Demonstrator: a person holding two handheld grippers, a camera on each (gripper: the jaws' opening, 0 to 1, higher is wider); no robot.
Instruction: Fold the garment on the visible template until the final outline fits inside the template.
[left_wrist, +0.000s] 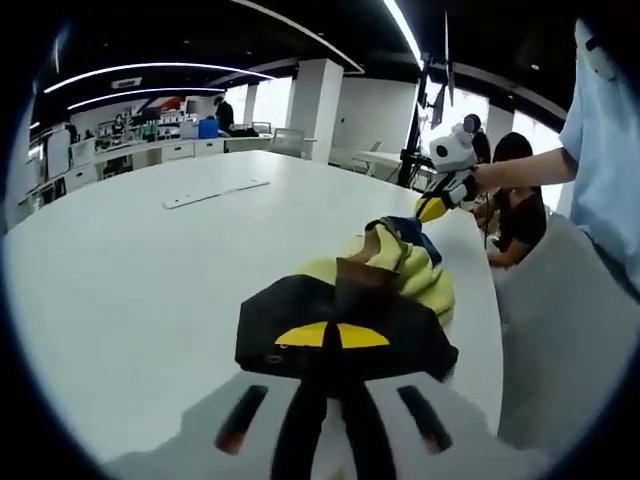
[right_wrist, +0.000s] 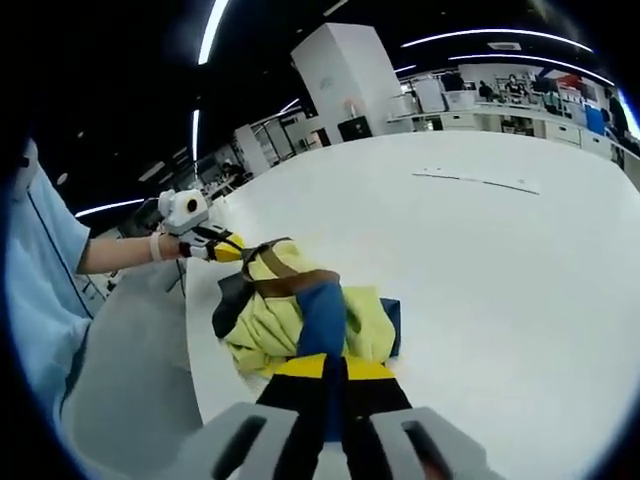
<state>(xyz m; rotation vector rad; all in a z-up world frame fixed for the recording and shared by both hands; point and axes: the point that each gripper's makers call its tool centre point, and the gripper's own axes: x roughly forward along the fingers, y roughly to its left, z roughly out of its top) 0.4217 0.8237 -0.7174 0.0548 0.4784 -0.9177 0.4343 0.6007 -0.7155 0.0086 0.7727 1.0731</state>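
You hold a bunched garment (left_wrist: 400, 275) between both grippers, near the edge of a wide white table (left_wrist: 140, 280).

In the left gripper view, your left gripper (left_wrist: 335, 365) has its jaws pressed together on a dark, black-and-brown part of the cloth; the pale yellow folds and a strip of blue run on from there to your right gripper (left_wrist: 440, 205), which comes in from the right with your hand behind it. This view also shows a long flat white strip (left_wrist: 215, 193) lying well apart on the table, and a seated person in dark clothes (left_wrist: 518, 205) just past the table's far edge.

In the right gripper view, your right gripper (right_wrist: 330, 385) is clenched on a blue fold of the garment (right_wrist: 300, 320), with yellow cloth heaped to either side and a brown band crossing beyond it. Your left gripper (right_wrist: 222, 246) sits at the far end of the heap, and I cannot tell from here how its jaws stand. Your light blue sleeve (right_wrist: 45, 260) and forearm show at the left. A thin strip (right_wrist: 480, 181) lies far off on the table (right_wrist: 500, 300). Desks and a white pillar (right_wrist: 345, 75) stand behind.

The heaped cloth hides the table beneath it in both views.
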